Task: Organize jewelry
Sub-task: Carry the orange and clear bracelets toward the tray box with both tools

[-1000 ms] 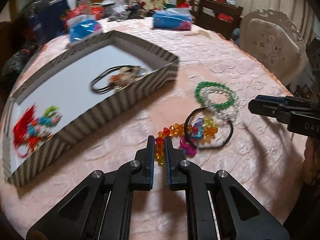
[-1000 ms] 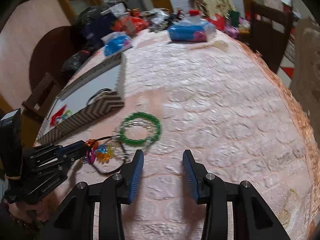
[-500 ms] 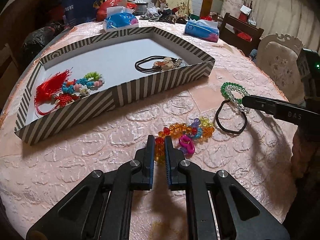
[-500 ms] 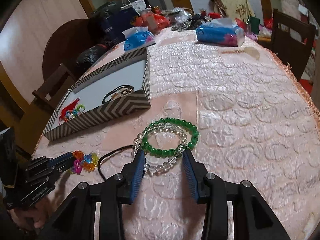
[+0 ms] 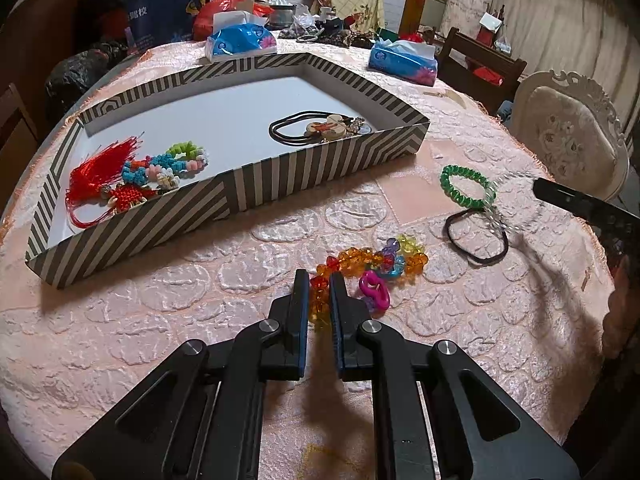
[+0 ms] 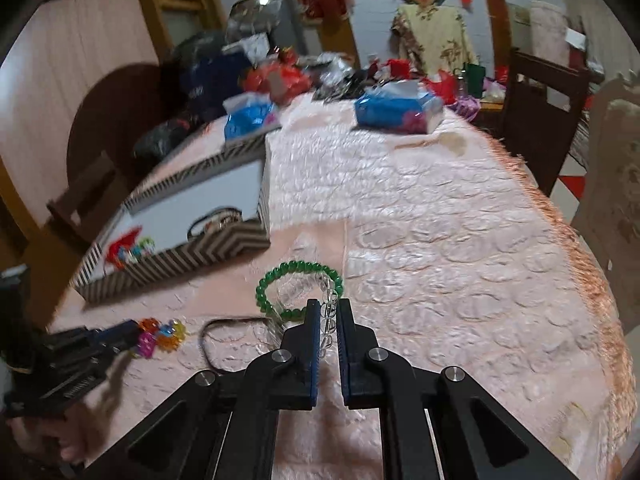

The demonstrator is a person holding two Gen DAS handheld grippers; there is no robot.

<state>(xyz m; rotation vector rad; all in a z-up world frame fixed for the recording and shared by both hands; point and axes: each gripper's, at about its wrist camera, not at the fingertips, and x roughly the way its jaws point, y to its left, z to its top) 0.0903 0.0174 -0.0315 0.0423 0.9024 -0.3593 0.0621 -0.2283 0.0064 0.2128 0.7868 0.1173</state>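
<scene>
Two tissue packs (image 5: 241, 38), one striped tray (image 5: 320, 160), two grippers (image 5: 319, 280)

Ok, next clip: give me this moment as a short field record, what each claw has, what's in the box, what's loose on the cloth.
left claw: shut on the orange end of the multicolour bead bracelet, the rest lying on the tablecloth
right claw: shut on the clear bead bracelet
striped box: holds a red tassel charm, a pastel bead bracelet and black hair ties
loose on cloth: green bead bracelet, black hair tie
</scene>
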